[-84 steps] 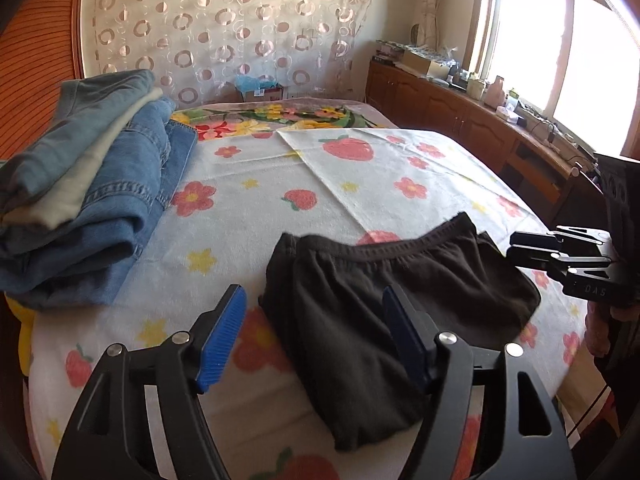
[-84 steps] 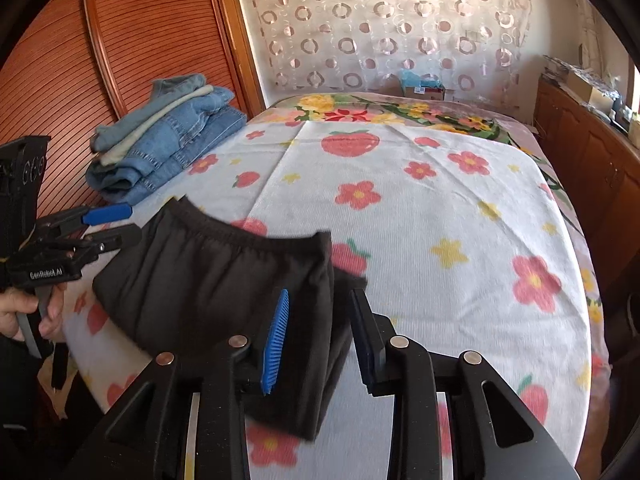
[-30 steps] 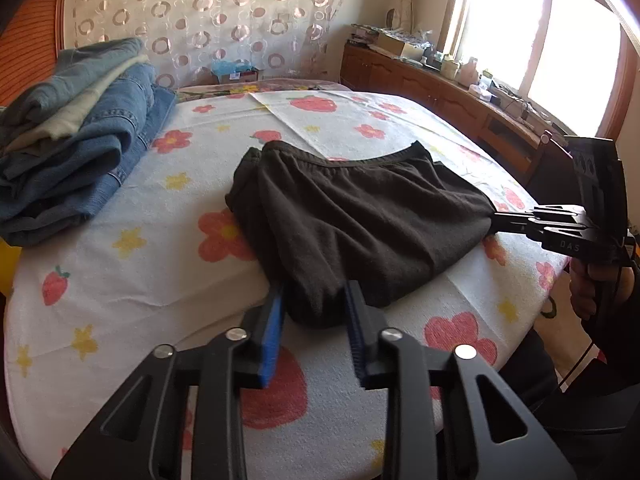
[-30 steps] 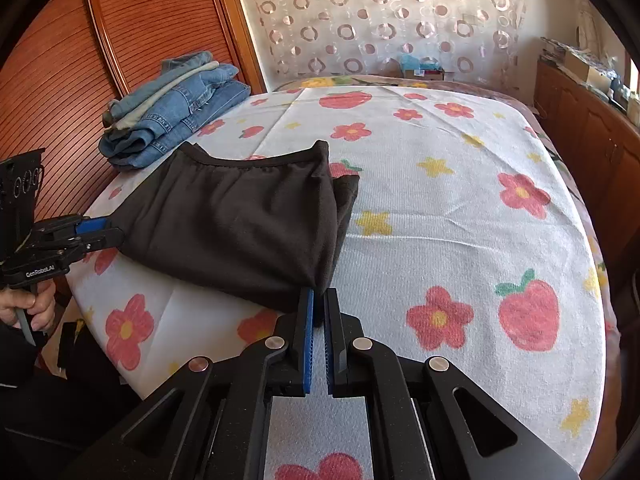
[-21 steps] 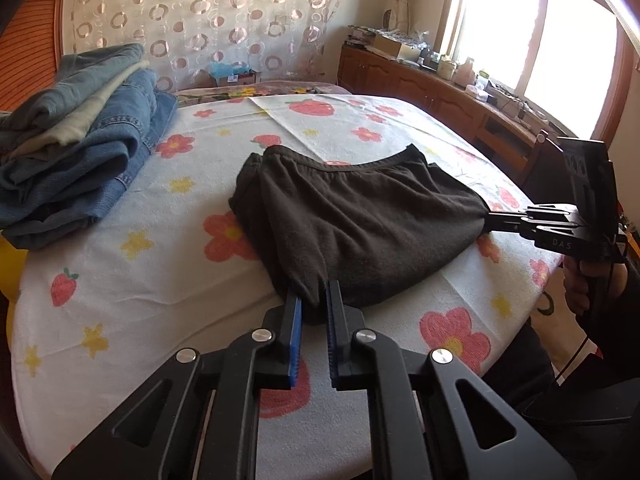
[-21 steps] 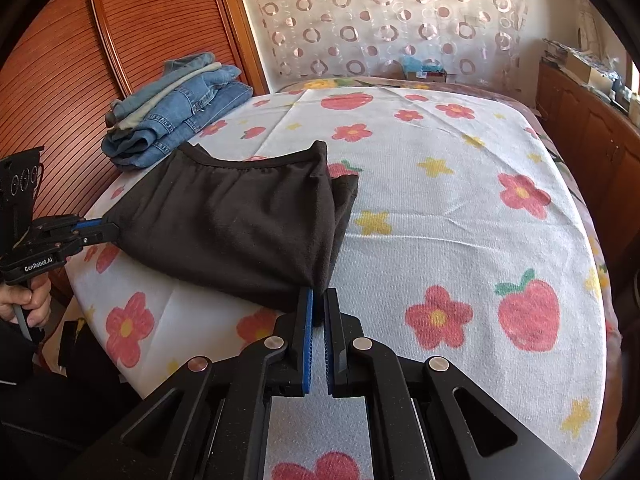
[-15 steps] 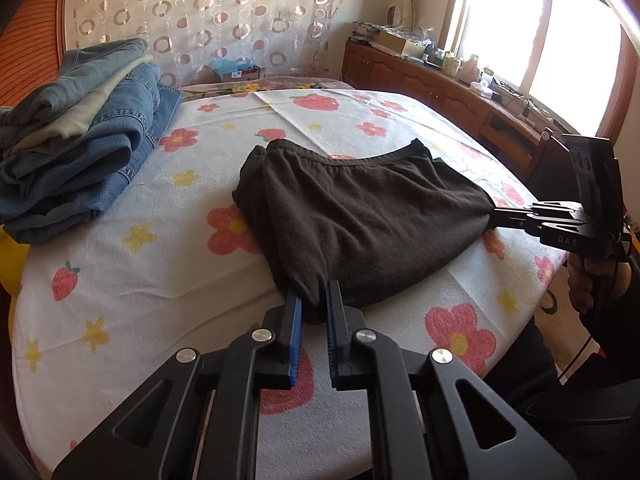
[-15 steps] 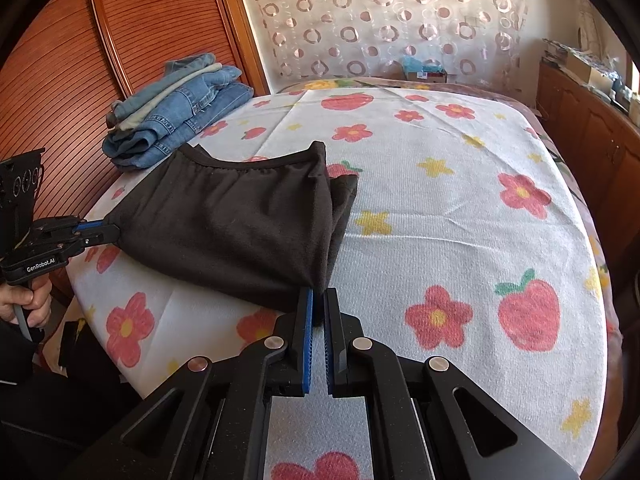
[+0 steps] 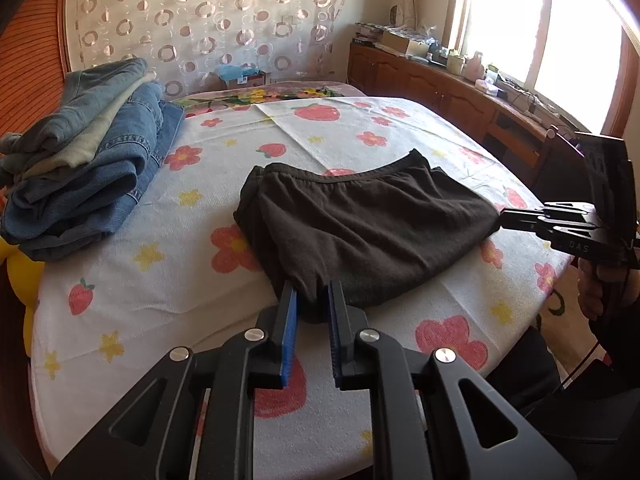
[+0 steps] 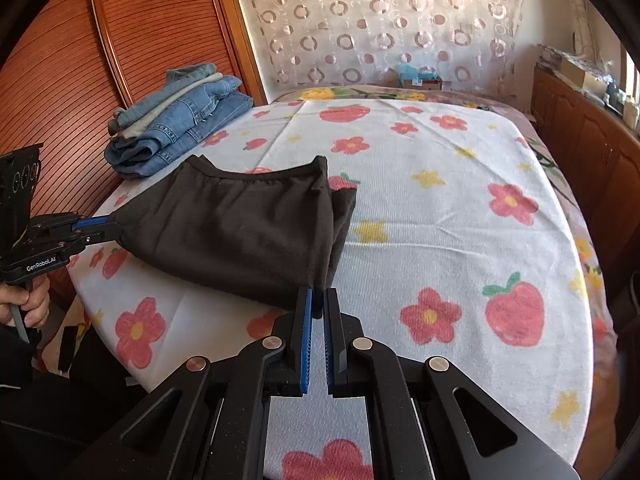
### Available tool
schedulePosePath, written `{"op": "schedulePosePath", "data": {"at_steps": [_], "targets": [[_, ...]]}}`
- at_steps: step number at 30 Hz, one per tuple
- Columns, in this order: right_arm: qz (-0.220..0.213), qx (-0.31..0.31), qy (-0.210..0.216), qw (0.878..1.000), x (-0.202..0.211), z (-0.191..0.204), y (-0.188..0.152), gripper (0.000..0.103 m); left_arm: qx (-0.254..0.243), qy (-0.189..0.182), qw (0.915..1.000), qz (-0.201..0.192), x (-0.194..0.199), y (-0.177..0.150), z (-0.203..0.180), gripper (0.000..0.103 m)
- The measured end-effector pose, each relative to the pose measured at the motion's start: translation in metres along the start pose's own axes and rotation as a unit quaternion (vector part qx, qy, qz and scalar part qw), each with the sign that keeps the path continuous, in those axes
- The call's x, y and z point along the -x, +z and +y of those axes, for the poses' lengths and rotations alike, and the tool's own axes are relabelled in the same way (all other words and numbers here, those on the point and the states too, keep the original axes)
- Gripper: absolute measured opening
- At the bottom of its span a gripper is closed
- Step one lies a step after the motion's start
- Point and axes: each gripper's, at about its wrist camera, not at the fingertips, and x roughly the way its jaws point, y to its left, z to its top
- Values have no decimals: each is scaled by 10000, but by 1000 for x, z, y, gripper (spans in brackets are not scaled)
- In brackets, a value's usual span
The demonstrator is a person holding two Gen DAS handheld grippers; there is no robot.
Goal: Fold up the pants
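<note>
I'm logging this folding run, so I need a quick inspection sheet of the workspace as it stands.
Surface: bed cover printed with flowers and strawberries.
Job's things: black pants, folded, near the front edge.
Clutter: stack of folded jeans at the far left corner.
Grippers: left gripper pinches one near corner of the pants, its jaws having just closed on the cloth; right gripper is shut on the other corner.
Cables: thin dark cable below the right hand.
Surroundings: sheer curtain, wooden cabinets under a bright window.
</note>
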Motion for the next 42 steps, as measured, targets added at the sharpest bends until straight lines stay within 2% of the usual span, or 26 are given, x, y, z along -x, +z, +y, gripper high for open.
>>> {"op": "schedulePosePath", "data": {"at_steps": [5, 12, 16, 24, 25, 27, 42], "targets": [[-98, 81, -98, 9999, 10, 2, 5, 4, -8, 97, 9999, -73, 2, 5, 0, 21], [-135, 159, -157, 9997, 9, 4, 11, 7, 38, 213, 9997, -109, -4, 14, 6, 47], [-116, 195, -167, 9996, 3, 5, 16, 8, 12, 245, 9997, -55, -12, 18, 7, 47], [-139, 199, -182, 9995, -13, 4, 30, 32, -105, 224, 9997, 66, -29, 26, 5, 49], [-134, 205, -169, 9996, -16, 4, 31, 33, -86, 217, 9997, 82, -31, 27, 6, 64], [-109, 227, -143, 9996, -22, 5, 33, 35, -5, 171, 9998, 31, -33, 29, 10, 84], [208, 68, -79, 9997, -71, -6, 59, 42, 183, 194, 9994, 239, -66, 56, 34, 84]]}}
